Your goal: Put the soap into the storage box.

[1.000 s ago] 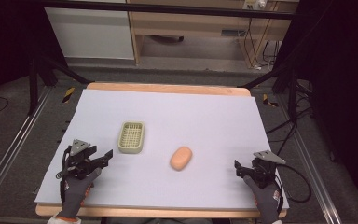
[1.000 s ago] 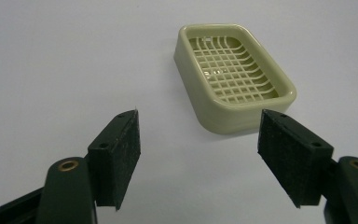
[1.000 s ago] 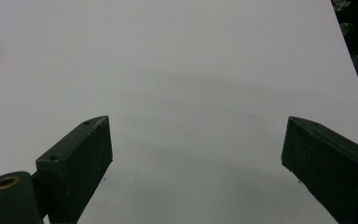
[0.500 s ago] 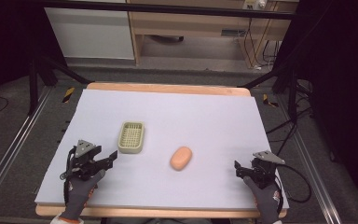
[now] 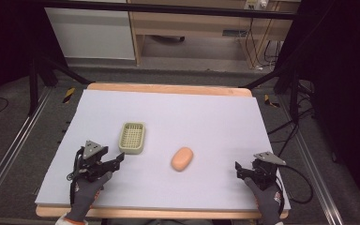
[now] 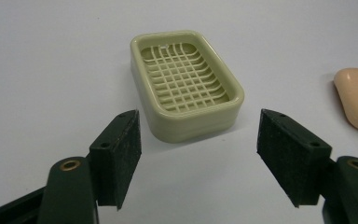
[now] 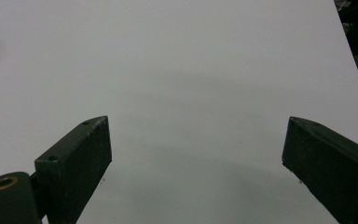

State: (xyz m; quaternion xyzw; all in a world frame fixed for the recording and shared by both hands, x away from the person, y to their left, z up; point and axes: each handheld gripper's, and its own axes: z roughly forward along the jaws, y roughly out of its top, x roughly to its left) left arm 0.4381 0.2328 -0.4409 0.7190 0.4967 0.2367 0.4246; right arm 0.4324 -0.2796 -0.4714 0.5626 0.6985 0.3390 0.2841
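Your left gripper [image 5: 115,159] has moved forward since a second ago and now sits just short of the soap dish [image 5: 132,138], jaws spread wide with nothing between them (near corner of the dish lines up between the pads in the left gripper view). Your right gripper [image 5: 242,169] hasn't moved, jaws apart, nothing held, bare surface ahead. Peach soap bar [image 5: 182,158] lies right of the dish, well apart from it. Pale lavender sheet [image 5: 201,117] covers the wooden-edged table; beyond it a grey floor, cabinets and dark surroundings.
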